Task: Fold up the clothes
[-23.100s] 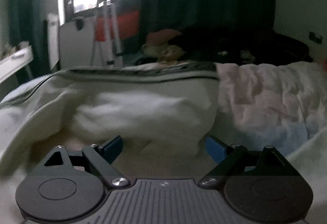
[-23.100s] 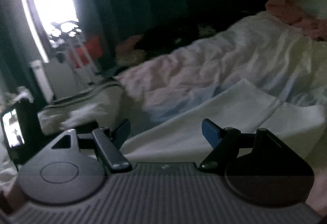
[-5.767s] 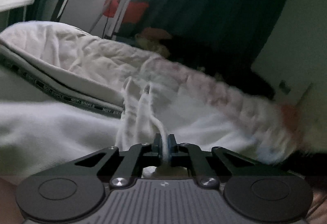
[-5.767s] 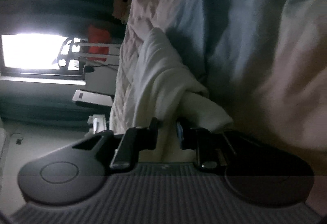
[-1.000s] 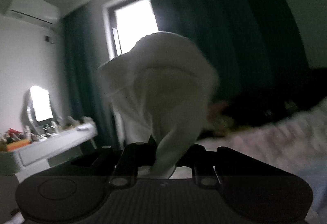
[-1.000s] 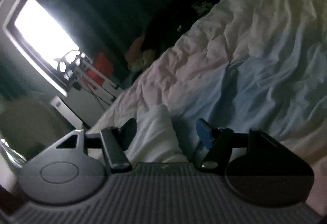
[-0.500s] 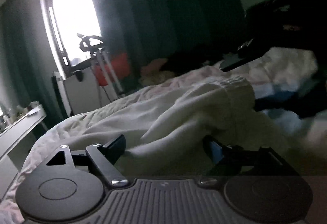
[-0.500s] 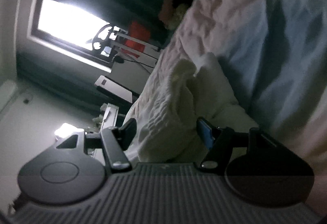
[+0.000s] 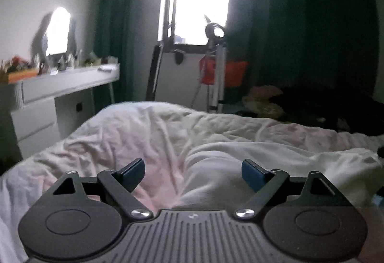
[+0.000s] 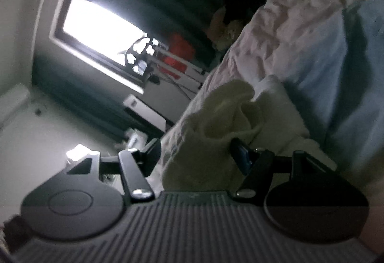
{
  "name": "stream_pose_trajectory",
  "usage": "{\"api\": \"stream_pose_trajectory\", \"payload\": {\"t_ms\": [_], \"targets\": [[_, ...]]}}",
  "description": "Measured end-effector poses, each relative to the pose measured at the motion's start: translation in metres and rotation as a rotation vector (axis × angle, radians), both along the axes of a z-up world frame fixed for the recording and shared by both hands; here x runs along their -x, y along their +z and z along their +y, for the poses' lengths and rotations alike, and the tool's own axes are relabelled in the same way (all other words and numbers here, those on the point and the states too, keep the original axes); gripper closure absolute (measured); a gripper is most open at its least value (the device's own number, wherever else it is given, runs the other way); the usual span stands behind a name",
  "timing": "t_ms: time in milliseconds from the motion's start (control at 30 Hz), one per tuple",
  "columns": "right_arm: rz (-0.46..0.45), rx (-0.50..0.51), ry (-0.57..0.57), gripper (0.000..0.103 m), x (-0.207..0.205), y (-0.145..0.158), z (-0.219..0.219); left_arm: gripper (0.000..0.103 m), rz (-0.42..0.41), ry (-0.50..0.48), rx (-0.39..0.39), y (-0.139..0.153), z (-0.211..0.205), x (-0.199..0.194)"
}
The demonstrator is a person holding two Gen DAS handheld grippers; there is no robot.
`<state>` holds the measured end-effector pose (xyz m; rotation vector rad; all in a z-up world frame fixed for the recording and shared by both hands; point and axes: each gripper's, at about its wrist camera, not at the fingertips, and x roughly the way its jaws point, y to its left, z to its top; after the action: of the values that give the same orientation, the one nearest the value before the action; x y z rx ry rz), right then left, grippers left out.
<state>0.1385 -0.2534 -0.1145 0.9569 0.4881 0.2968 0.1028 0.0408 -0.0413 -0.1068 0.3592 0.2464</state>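
Dim, blurred room. One cream garment (image 10: 230, 124) on the bed (image 9: 148, 133), part hidden behind the right gripper (image 10: 195, 150), jaws apart. Left gripper (image 9: 193, 170) has just spread, empty.

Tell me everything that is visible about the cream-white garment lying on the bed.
The cream-white garment looks like soft, thick knit or fleece. It lies crumpled, not flat, on the pale pink and blue quilt. In the right wrist view a rolled, cuff-like opening faces the camera, and the cloth bulges between the open fingers of the right gripper; whether the pads touch it is unclear. In the left wrist view it lies as a low mound ahead of the open, empty left gripper.
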Motion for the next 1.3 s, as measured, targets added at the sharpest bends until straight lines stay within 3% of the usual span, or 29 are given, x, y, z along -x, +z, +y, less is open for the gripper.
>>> {"api": "stream_pose_trajectory", "payload": {"t_ms": [133, 200, 267, 333, 500, 600, 700, 733, 767, 800, 833, 867, 933, 1000, 1133, 1300], "targets": [[0.051, 0.038, -0.001, 0.036, -0.017, -0.014, 0.008, 0.015, 0.010, 0.075, 0.092, -0.005, 0.027, -0.009], [0.064, 0.055, 0.014, 0.037, -0.022, -0.018, 0.012, 0.015, 0.006, 0.082, 0.098, -0.008, 0.025, -0.003], [0.040, 0.103, 0.013, 0.052, -0.018, -0.014, 0.014, 0.015, 0.000, 0.080, 0.097, -0.009, 0.024, 0.000], [0.012, 0.146, 0.001, 0.060, -0.012, -0.007, 0.015, 0.015, -0.016, 0.068, 0.101, -0.008, 0.022, 0.007], [-0.146, 0.139, -0.079, 0.065, 0.014, 0.027, 0.002, 0.014, -0.035, 0.048, 0.147, -0.006, 0.024, 0.017], [-0.153, 0.214, -0.169, 0.065, 0.027, 0.035, -0.011, 0.014, -0.011, 0.040, 0.207, -0.009, 0.028, 0.017], [0.102, 0.285, -0.180, 0.059, 0.012, 0.006, -0.019, 0.014, 0.020, 0.023, 0.184, -0.016, 0.023, 0.010], [0.174, 0.264, -0.183, 0.051, 0.009, -0.007, -0.024, 0.014, 0.031, 0.009, 0.184, -0.019, 0.022, 0.007], [0.229, 0.215, -0.190, 0.046, 0.008, -0.021, -0.031, 0.014, 0.043, -0.012, 0.192, -0.022, 0.021, 0.004], [0.265, 0.146, -0.206, 0.030, 0.010, -0.033, -0.037, 0.014, 0.057, -0.030, 0.200, -0.025, 0.020, 0.002], [0.290, 0.062, -0.222, 0.025, 0.014, -0.039, -0.044, 0.014, 0.071, -0.049, 0.209, -0.028, 0.020, 0.000], [0.316, -0.024, -0.232, 0.026, 0.018, -0.044, -0.050, 0.014, 0.085, -0.067, 0.217, -0.032, 0.019, -0.003], [0.333, -0.081, -0.229, 0.024, 0.022, -0.041, -0.055, 0.014, 0.110, -0.078, 0.237, -0.037, 0.021, -0.006], [0.321, -0.043, -0.221, 0.024, 0.025, -0.032, -0.055, 0.013, 0.133, -0.083, 0.253, -0.042, 0.024, -0.009], [0.294, 0.007, -0.215, 0.018, 0.023, -0.026, -0.057, 0.013, 0.204, -0.104, 0.203, -0.052, 0.019, -0.015], [0.315, -0.029, -0.082, 0.019, 0.007, -0.047, -0.049, 0.010, 0.256, -0.111, 0.211, -0.061, 0.019, -0.018]]}}
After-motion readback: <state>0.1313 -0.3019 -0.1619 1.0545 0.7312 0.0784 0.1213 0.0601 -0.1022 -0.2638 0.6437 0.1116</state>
